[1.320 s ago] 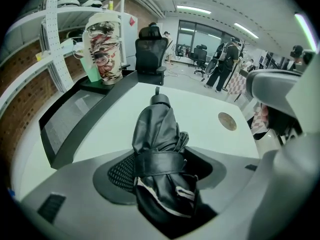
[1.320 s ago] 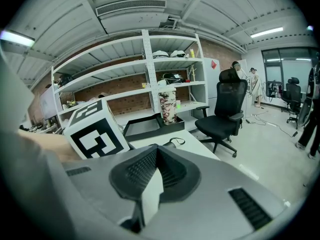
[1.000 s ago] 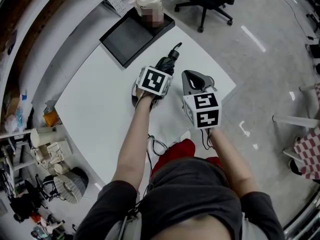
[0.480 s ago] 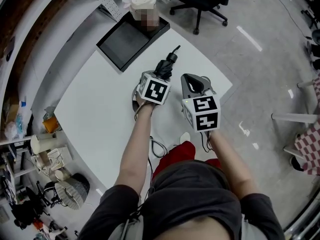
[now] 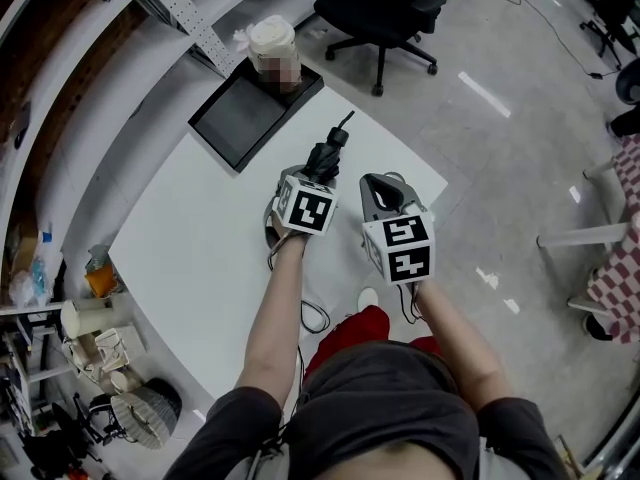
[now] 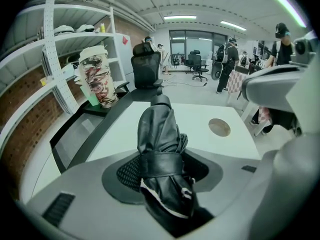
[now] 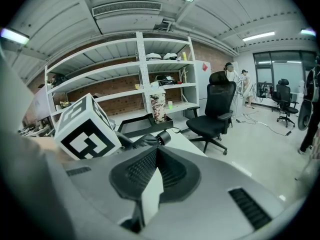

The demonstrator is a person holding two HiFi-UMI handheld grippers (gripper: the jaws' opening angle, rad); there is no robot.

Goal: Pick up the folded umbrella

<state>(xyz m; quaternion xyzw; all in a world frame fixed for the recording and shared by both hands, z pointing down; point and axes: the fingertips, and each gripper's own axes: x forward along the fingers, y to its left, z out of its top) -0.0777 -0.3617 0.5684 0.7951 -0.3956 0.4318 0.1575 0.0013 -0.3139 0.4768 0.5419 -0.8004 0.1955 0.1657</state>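
Since a second ago, the left gripper (image 5: 314, 174) has drawn its jaws in around the folded umbrella (image 6: 159, 134). In the head view the black bundle ahead of the marker cube (image 5: 305, 209) now looks slimmer than it did.

Far to the left gripper's left and ahead of it, a black tray (image 5: 238, 118) lies on the white table (image 5: 190, 238). A lidded paper cup (image 5: 272, 46) stands at the tray's far end.

The left gripper's jaws are closing, and the umbrella sits between them. Its wrapped cloth and closure strap (image 6: 161, 165) fill the gap, with the ribbed pads against both sides. The umbrella points straight away from the gripper, and its handle end with the wrist cord (image 5: 338, 133) sticks out past the jaw tips. Whether it is clear of the table I cannot tell. A round brownish disc (image 6: 219, 127) sits in the table top ahead and to the right of these jaws.

Just beside it, the right gripper (image 5: 384, 190) hovers over the table's right part. Its jaw tips are together with nothing between them, and only a sliver of white table shows through lower down. The left gripper's cube and the umbrella's handle lie to its left.

Beyond both grippers, a black office chair (image 5: 385, 8) stands on the grey floor.
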